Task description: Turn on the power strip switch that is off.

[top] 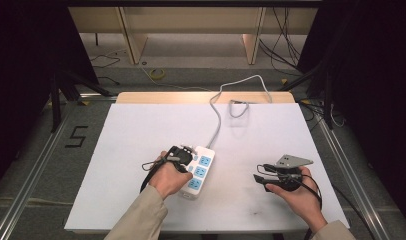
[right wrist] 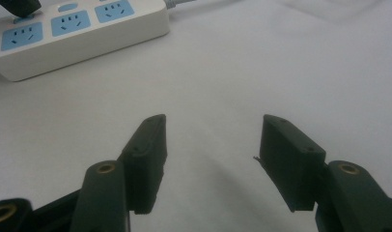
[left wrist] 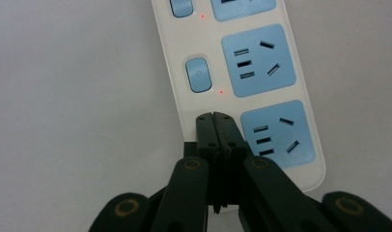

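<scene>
A white power strip (top: 201,172) with three blue sockets lies near the middle of the white table. In the left gripper view each socket (left wrist: 258,60) has a blue switch (left wrist: 198,75) beside it, and a small red light (left wrist: 221,91) glows by two switches. My left gripper (left wrist: 216,118) is shut, its tips down on the strip beside the nearest socket (left wrist: 277,134) and covering that spot. In the high view the left gripper (top: 187,159) is over the strip's left side. My right gripper (right wrist: 213,130) stands open over bare table, also visible to the strip's right (top: 260,173).
The strip's white cable (top: 218,117) runs to the table's far edge and loops to a plug (top: 238,102) lying there. The white tabletop (top: 141,130) has free room on the left and at the back. Dark stands and cables (top: 286,45) lie on the floor beyond.
</scene>
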The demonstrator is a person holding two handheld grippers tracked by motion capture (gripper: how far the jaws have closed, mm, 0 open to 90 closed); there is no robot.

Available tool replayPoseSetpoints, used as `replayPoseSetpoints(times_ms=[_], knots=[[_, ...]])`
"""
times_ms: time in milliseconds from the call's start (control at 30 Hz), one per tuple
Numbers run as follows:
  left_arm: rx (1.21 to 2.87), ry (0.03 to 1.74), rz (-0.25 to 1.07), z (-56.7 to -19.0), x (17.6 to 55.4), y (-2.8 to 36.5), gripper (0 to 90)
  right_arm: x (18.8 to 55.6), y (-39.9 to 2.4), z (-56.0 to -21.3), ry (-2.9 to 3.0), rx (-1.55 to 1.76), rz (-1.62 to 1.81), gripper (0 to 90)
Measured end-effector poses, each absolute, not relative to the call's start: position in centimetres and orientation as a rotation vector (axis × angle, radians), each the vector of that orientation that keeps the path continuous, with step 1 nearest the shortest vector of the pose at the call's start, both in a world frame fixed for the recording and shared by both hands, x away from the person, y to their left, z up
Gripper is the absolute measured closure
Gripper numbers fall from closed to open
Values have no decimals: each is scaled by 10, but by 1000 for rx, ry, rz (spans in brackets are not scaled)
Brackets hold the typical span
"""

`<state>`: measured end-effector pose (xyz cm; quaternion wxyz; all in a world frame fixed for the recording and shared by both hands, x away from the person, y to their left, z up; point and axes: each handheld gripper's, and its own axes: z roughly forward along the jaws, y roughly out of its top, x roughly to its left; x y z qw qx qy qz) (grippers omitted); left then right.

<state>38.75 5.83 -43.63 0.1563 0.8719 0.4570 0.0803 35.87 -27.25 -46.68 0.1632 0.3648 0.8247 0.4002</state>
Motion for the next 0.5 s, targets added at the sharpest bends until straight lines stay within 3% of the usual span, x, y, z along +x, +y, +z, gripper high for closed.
replayPoseSetpoints(times_ms=[500], knots=[[2500,1293,237,-436,387,58,900,359,-272,-467,2355,1039,1140,435]])
